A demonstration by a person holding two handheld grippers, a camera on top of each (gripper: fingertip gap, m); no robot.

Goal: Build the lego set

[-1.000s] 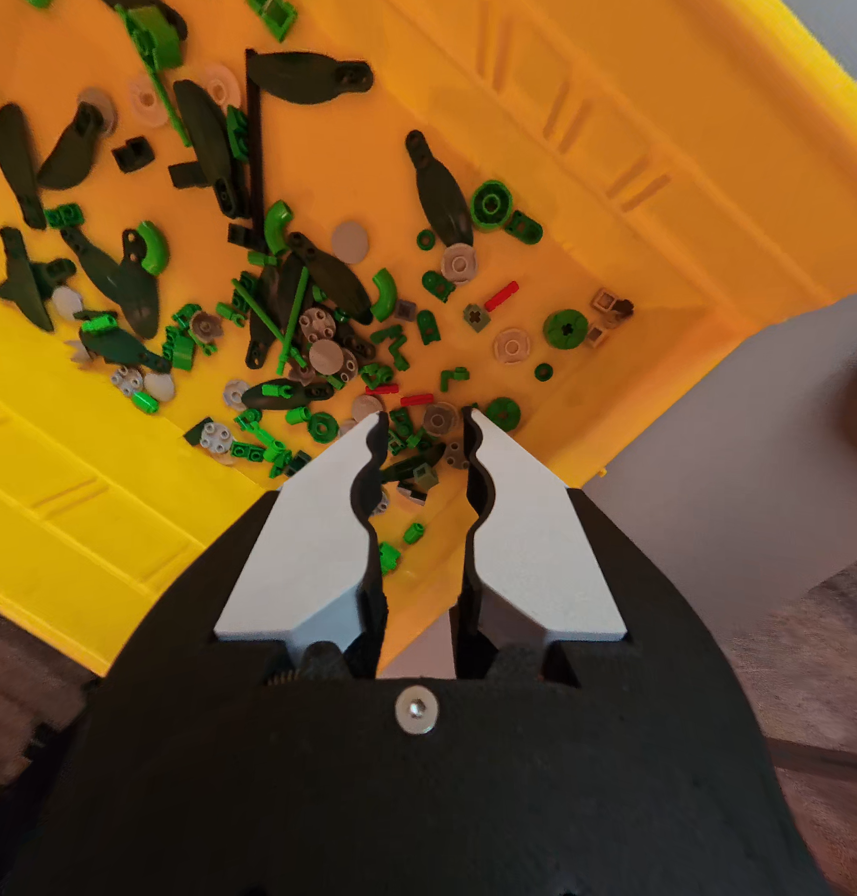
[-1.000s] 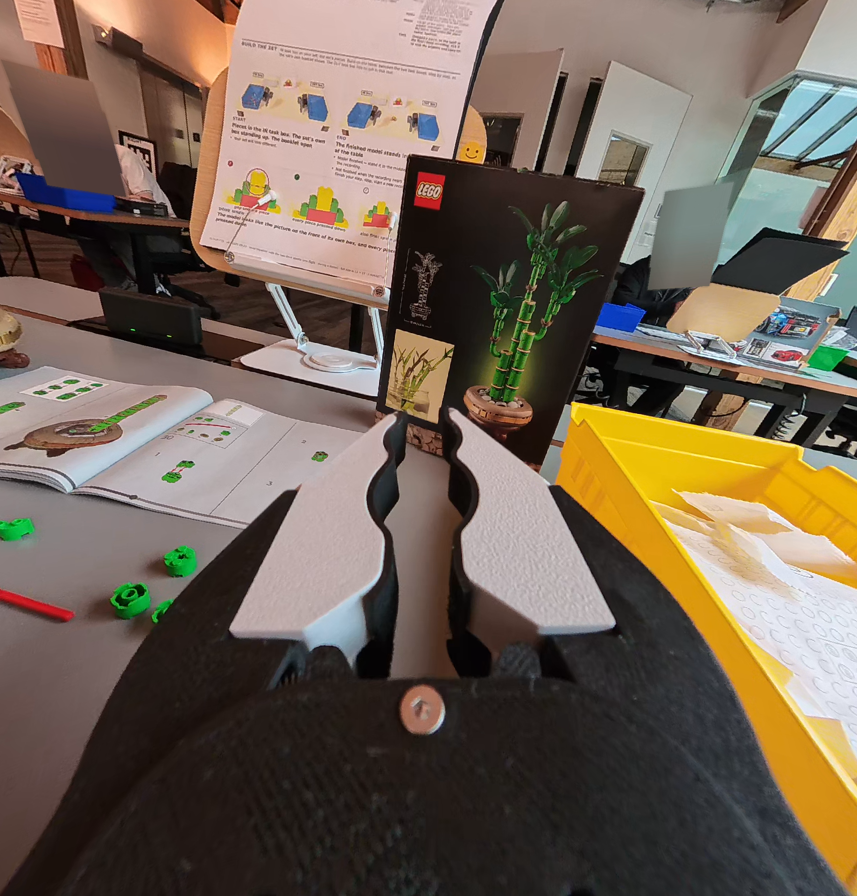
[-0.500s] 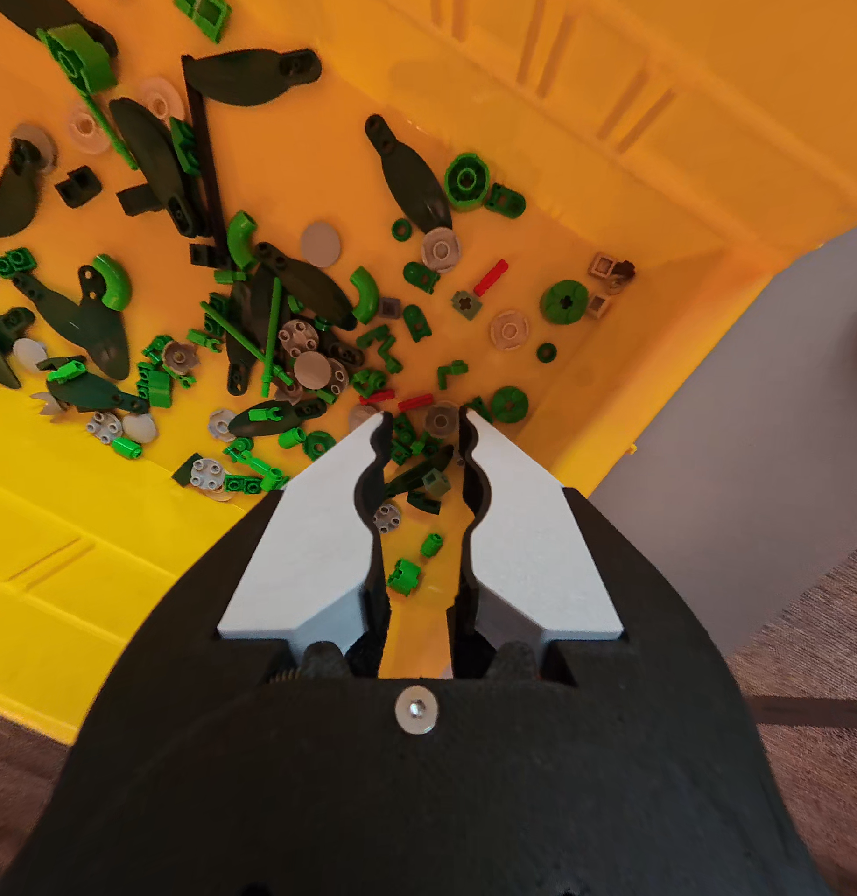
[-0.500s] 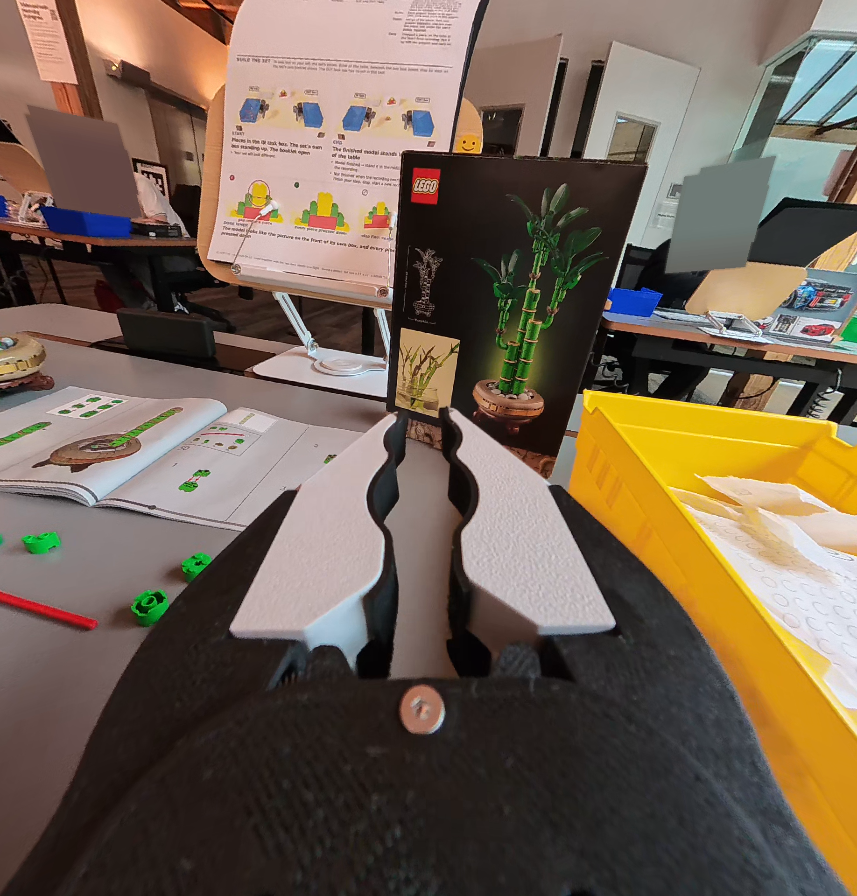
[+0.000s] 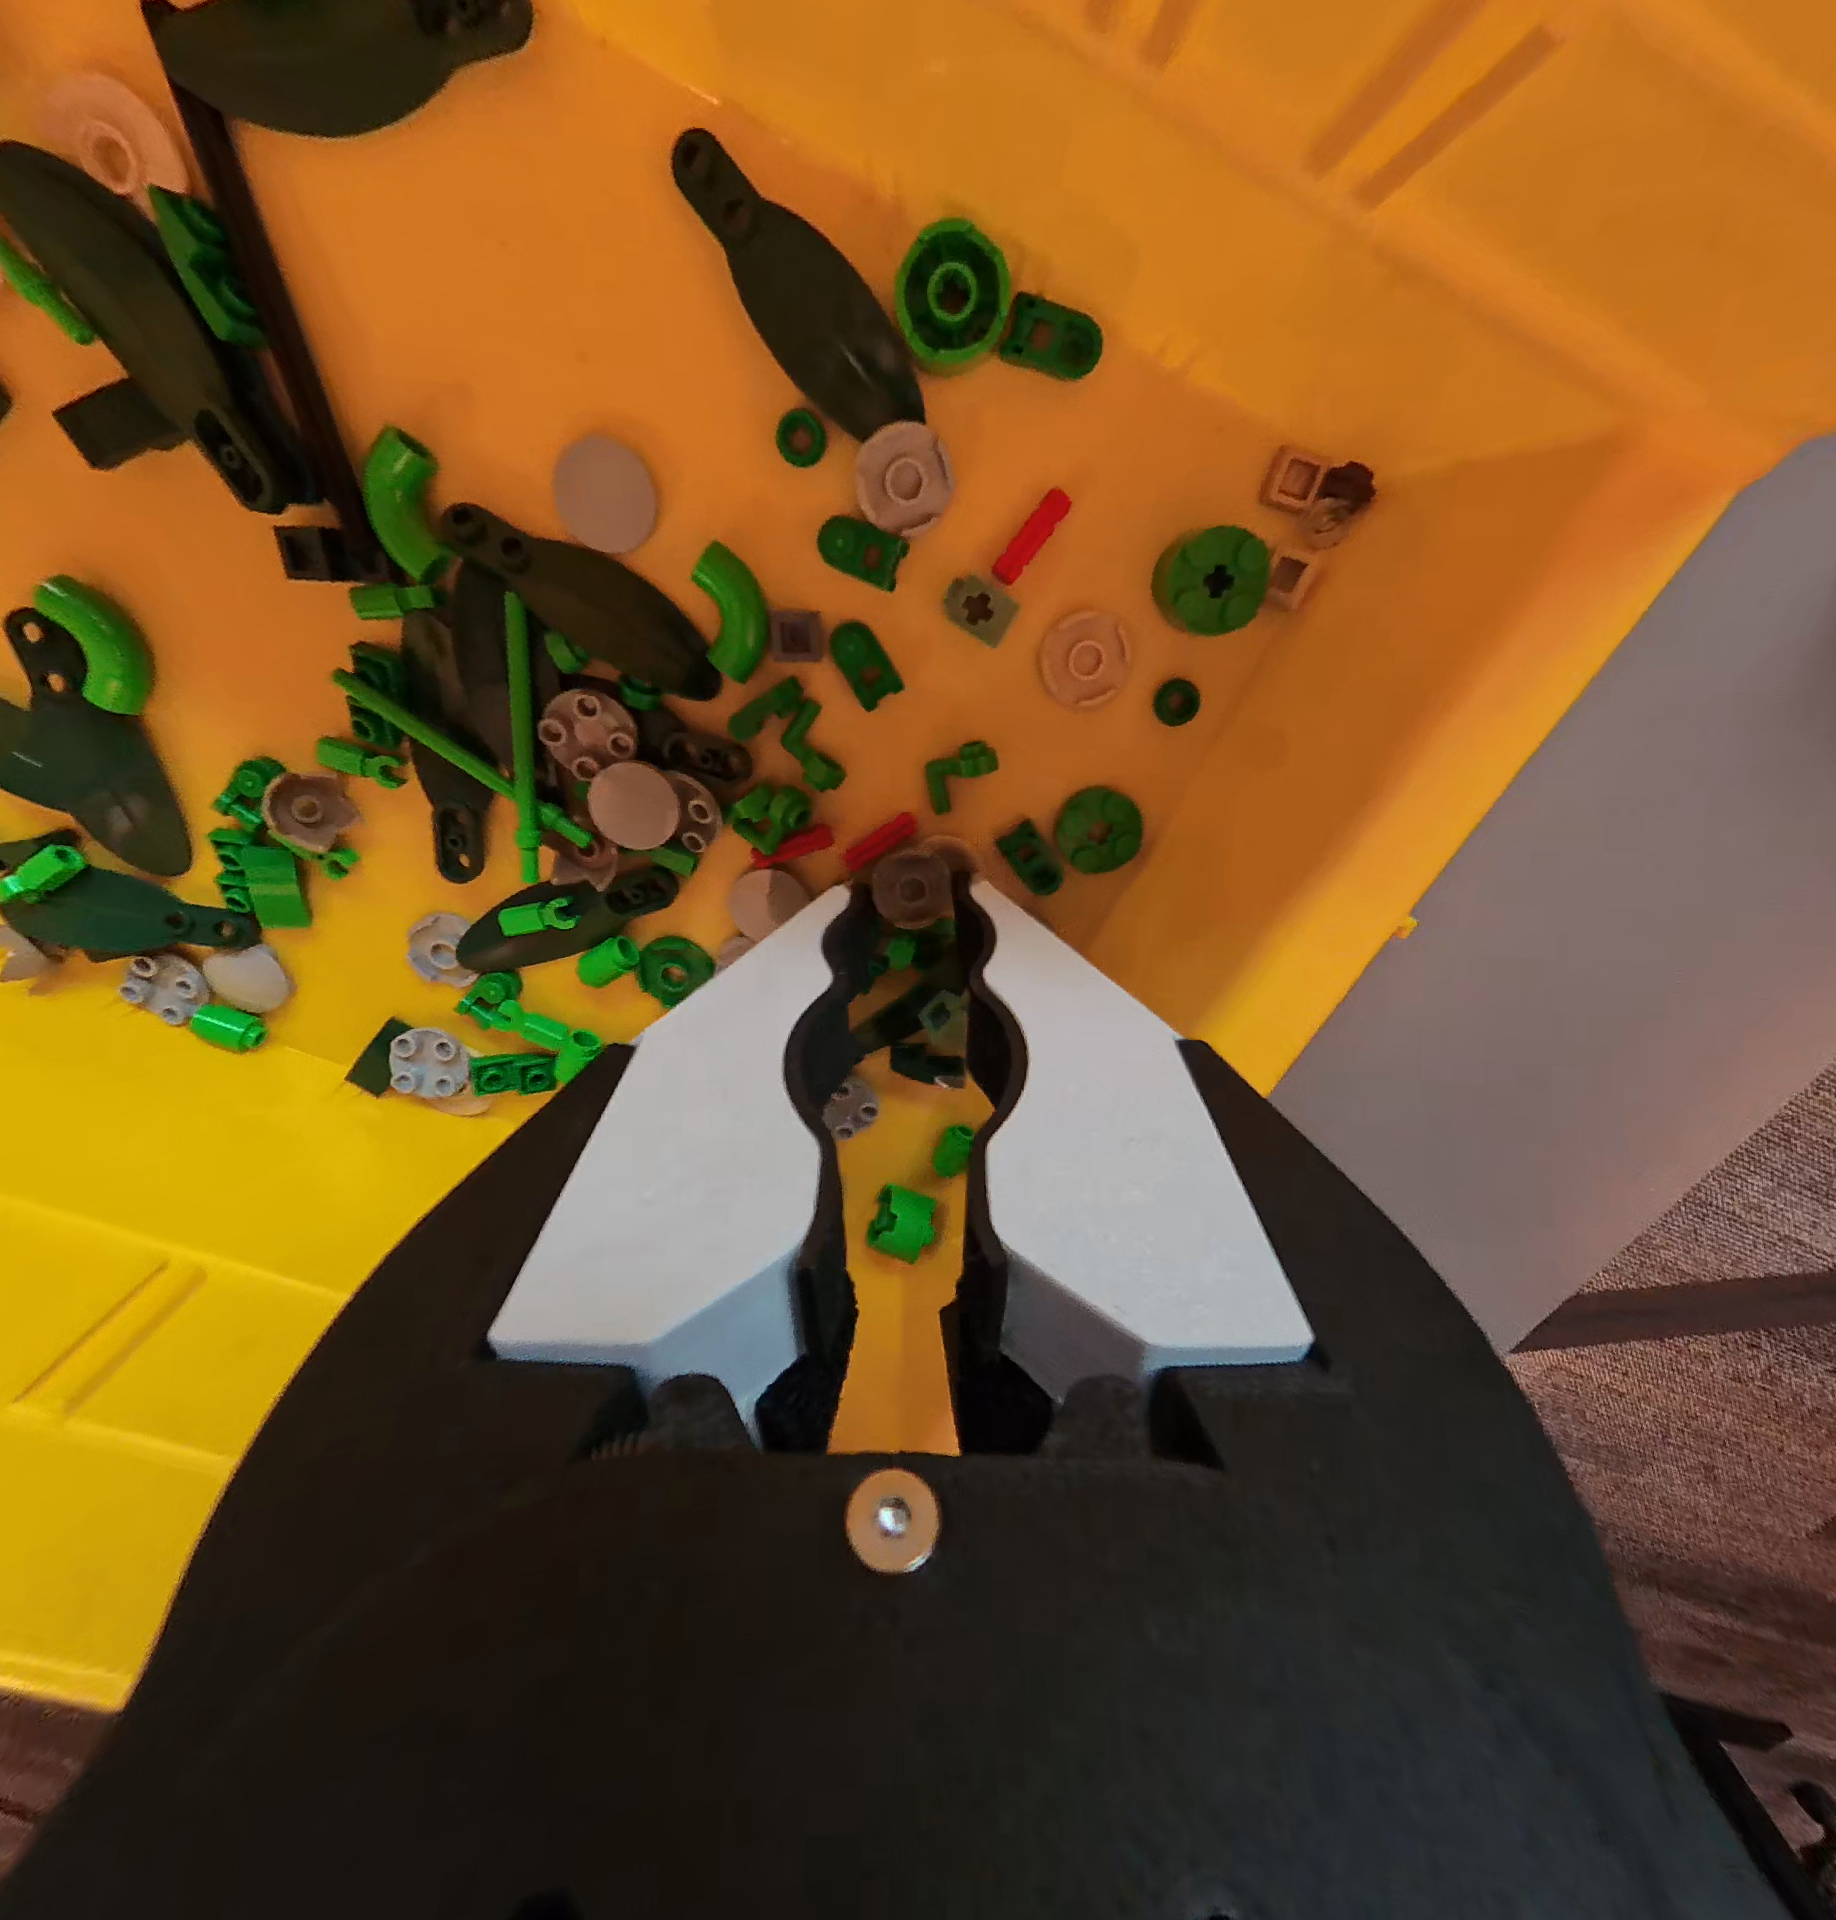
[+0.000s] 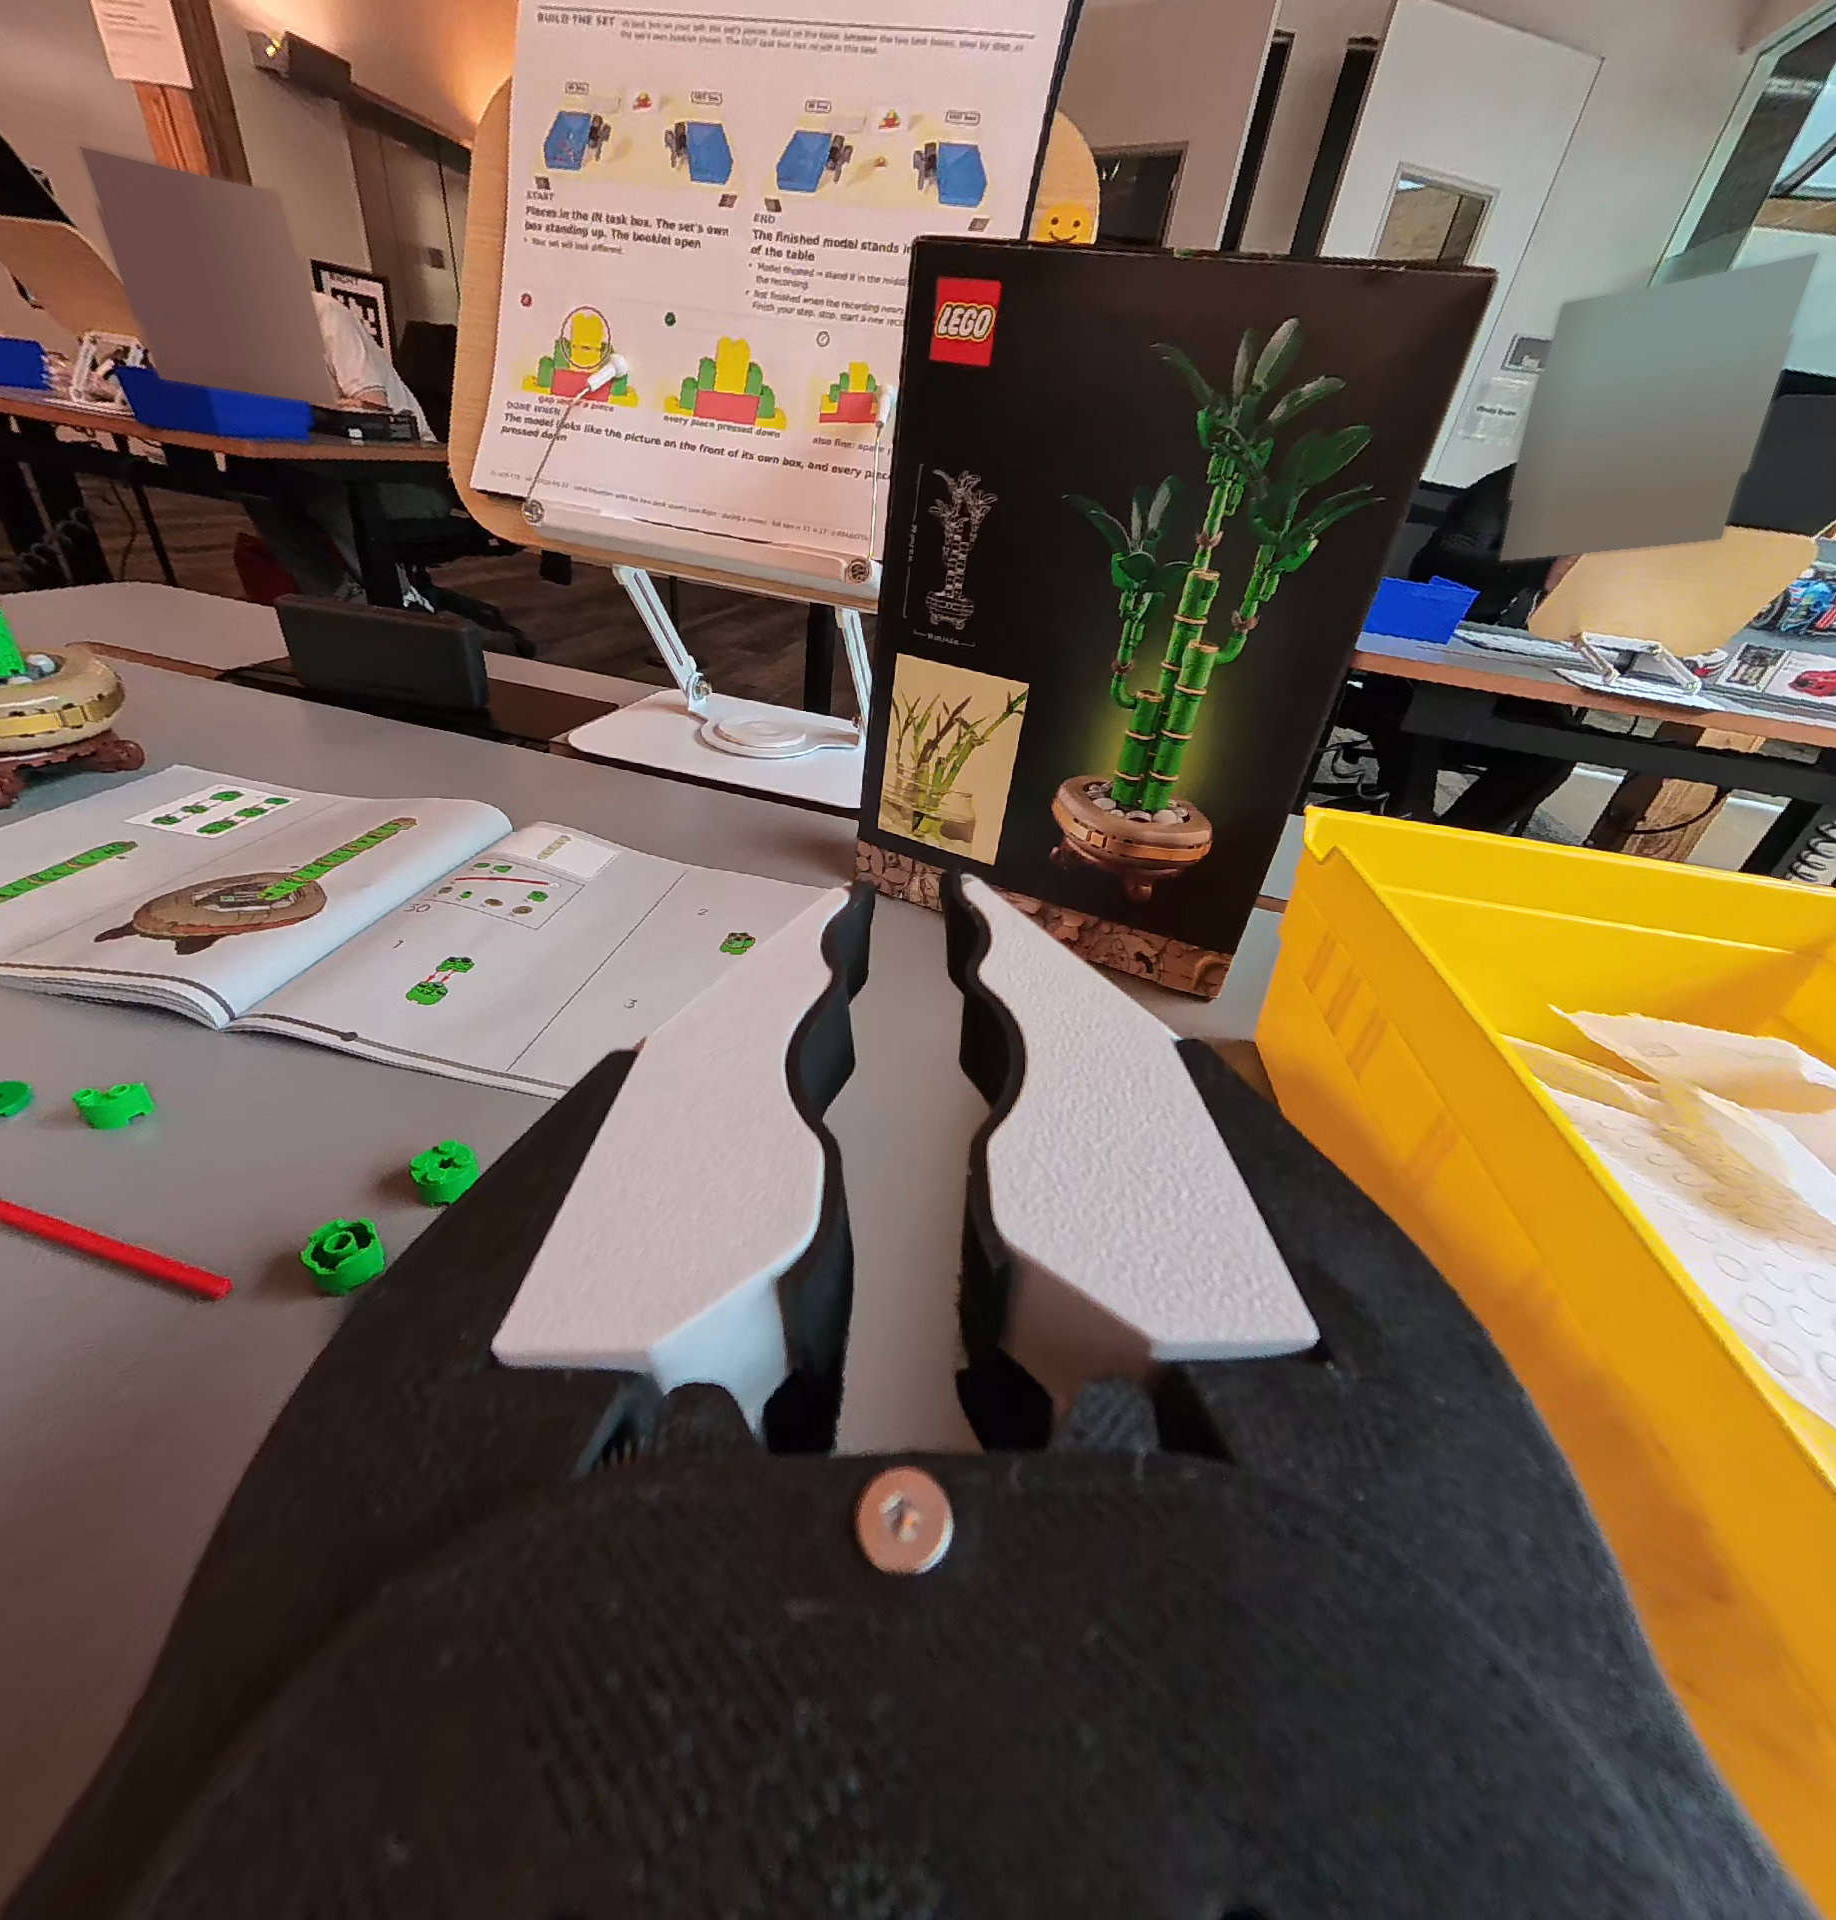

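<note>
The left gripper (image 5: 909,894) reaches down into a yellow bin (image 5: 1309,260) strewn with loose lego pieces, and its fingers (image 5: 727,1122) stand a narrow gap apart with a round grey plate (image 5: 911,886) sitting right between the tips; whether the tips press on that plate or only frame it cannot be told from this view. Beside the plate, toward the bin's middle, lie two short red pins (image 5: 878,840), and just on the other side a round green piece (image 5: 1098,828) rests near the bin's wall. Farther from the plate, across the bin floor, are dark green leaf pieces (image 5: 810,291), curved bright green tubes (image 5: 732,613), flat grey discs (image 5: 604,492) and a thick green round brick (image 5: 1212,580) close to the corner. A small bright green piece (image 5: 901,1223) shows in the gap between the fingers, nearer the camera than the plate. The right gripper (image 6: 909,904) hangs over a grey tabletop (image 6: 114,1403) with its fingers slightly parted and nothing between them. Ahead of it stands the upright set box (image 6: 1153,623), with an open instruction booklet (image 6: 322,914) lying to the box's left and a second yellow bin (image 6: 1413,1091) holding white paper to its right. Small green round pieces (image 6: 342,1254) and a red rod (image 6: 93,1242) lie on the tabletop in front of the booklet, and a partly built model on a gold base (image 6: 31,707) stands beyond the booklet.
</note>
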